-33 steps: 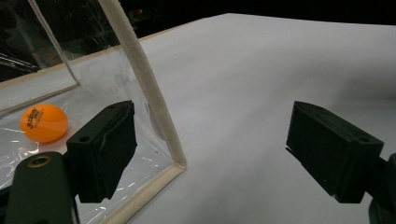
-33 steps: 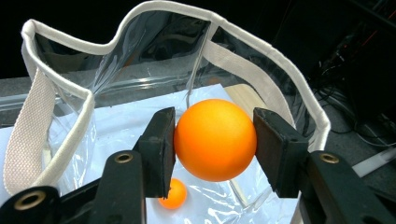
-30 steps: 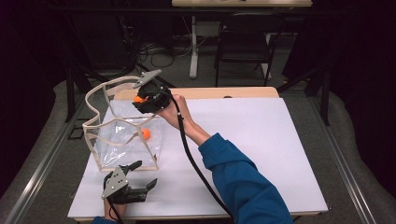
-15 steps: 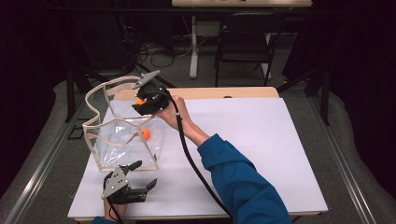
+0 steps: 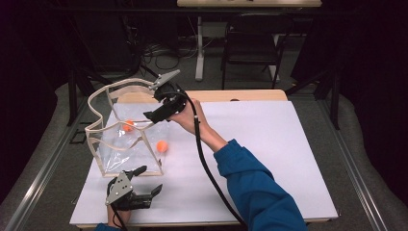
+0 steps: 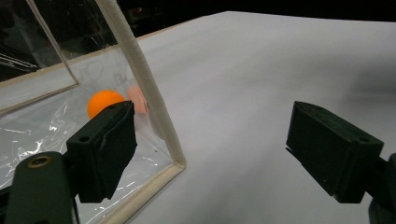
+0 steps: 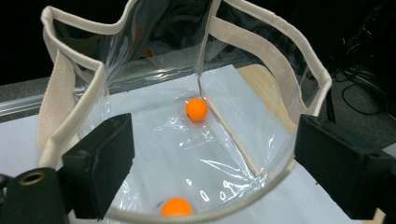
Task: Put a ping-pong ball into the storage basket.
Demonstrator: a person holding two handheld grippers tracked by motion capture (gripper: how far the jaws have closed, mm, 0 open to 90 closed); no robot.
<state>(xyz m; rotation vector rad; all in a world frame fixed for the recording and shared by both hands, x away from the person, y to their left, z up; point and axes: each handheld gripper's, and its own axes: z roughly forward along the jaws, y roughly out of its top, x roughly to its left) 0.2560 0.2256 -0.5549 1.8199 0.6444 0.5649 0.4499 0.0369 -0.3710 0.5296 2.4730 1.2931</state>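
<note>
Blue sleeve; blk grippers w/ grey plates, blk cable.

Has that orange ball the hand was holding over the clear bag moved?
Yes. The fingers have just been opening, and the orange ball has dropped from the right gripper into the clear bag.

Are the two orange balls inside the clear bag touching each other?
Apart. The right gripper view shows one ball at the bag's far side, the other near, with bare plastic between.

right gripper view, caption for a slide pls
Open right tongs poised over a clear bag with two orange balls inside.
</note>
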